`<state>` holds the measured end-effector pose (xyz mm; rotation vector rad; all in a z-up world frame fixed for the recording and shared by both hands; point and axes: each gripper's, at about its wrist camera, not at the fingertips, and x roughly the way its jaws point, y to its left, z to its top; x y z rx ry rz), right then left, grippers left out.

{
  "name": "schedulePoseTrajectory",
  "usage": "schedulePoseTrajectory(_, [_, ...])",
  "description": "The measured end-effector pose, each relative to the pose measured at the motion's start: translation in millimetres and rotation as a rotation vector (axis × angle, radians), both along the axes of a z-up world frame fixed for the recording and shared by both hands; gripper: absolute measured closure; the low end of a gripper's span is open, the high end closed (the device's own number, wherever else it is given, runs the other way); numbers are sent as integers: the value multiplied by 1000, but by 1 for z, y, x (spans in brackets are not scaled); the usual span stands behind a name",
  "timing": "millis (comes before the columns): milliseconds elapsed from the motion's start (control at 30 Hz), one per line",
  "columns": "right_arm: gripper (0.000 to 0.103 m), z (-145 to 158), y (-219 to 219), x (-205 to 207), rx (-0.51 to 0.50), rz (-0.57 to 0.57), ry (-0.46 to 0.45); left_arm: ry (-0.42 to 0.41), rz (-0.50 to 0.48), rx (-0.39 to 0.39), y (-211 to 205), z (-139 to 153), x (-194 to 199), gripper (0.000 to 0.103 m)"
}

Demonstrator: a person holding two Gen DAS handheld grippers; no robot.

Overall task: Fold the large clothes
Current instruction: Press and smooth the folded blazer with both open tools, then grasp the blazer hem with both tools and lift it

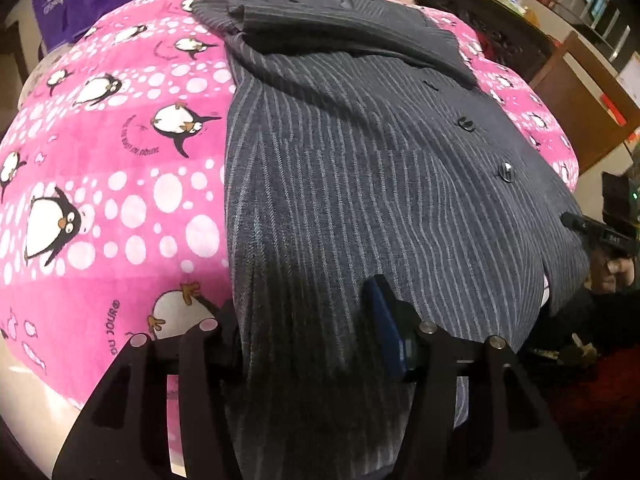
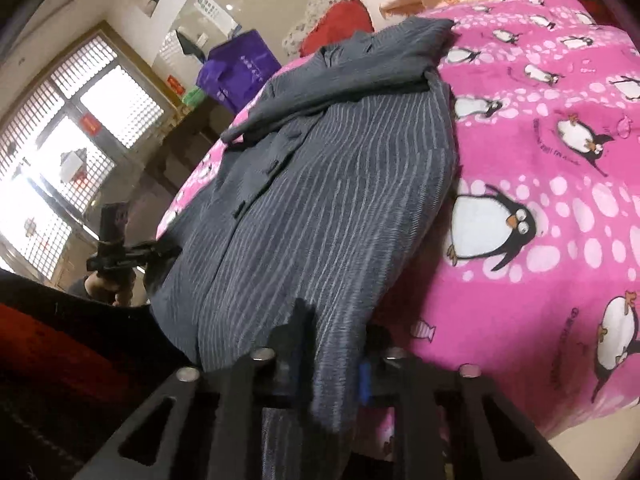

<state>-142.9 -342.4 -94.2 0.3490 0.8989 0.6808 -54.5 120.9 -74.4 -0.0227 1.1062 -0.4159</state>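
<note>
A grey pinstriped jacket (image 1: 360, 160) lies front up on a pink penguin blanket (image 1: 120, 200), collar at the far end, one sleeve folded across the chest. In the left wrist view my left gripper (image 1: 304, 320) sits at the near hem. A thick fold of the jacket fills the gap between its fingers and touches both. The right gripper (image 1: 568, 218) shows at the jacket's right edge. In the right wrist view my right gripper (image 2: 336, 356) is shut on a narrow pinch of the jacket (image 2: 328, 200) hem, beside the blanket (image 2: 540, 160). The left gripper (image 2: 168, 248) touches the jacket's left edge.
A purple bag (image 2: 236, 72) stands beyond the bed near a bright window (image 2: 60, 152). Red (image 2: 340, 24) and orange (image 2: 420, 0) cloths lie past the collar. Wooden furniture (image 1: 580, 92) stands to the right. A hand (image 1: 616, 268) grips the right tool, and dark red floor (image 1: 600, 400) lies below.
</note>
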Motion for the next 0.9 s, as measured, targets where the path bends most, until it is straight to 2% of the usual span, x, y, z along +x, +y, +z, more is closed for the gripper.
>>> schedulePoseTrajectory(33, [95, 3, -1, -2, 5, -1, -13, 10, 22, -13, 1, 2, 2, 51])
schedulePoseTrajectory(67, [96, 8, -2, -4, 19, -3, -37, 6, 45, -30, 3, 4, 2, 61])
schedulePoseTrajectory(100, [97, 12, -4, -6, 45, -4, -55, -7, 69, -51, 5, 7, 2, 97])
schedulePoseTrajectory(200, [97, 22, -8, -8, 136, 9, -99, -58, 98, -152, 10, 21, -7, 99])
schedulePoseTrajectory(400, [98, 46, -14, -18, 254, 3, -174, -128, 109, -235, 18, 51, -30, 99])
schedulePoseTrajectory(633, [98, 83, -24, -55, 295, 50, -227, -172, 108, -375, 38, 84, -77, 99])
schedulePoseTrajectory(733, [98, 91, -38, -68, 313, 31, -231, -180, 144, -469, 50, 92, -92, 99])
schedulePoseTrajectory(833, [98, 95, -48, -64, 310, 1, -237, -193, 201, -539, 56, 95, -84, 99])
schedulePoseTrajectory(900, [98, 96, -53, -49, 318, -28, -244, -216, 257, -585, 58, 101, -62, 99])
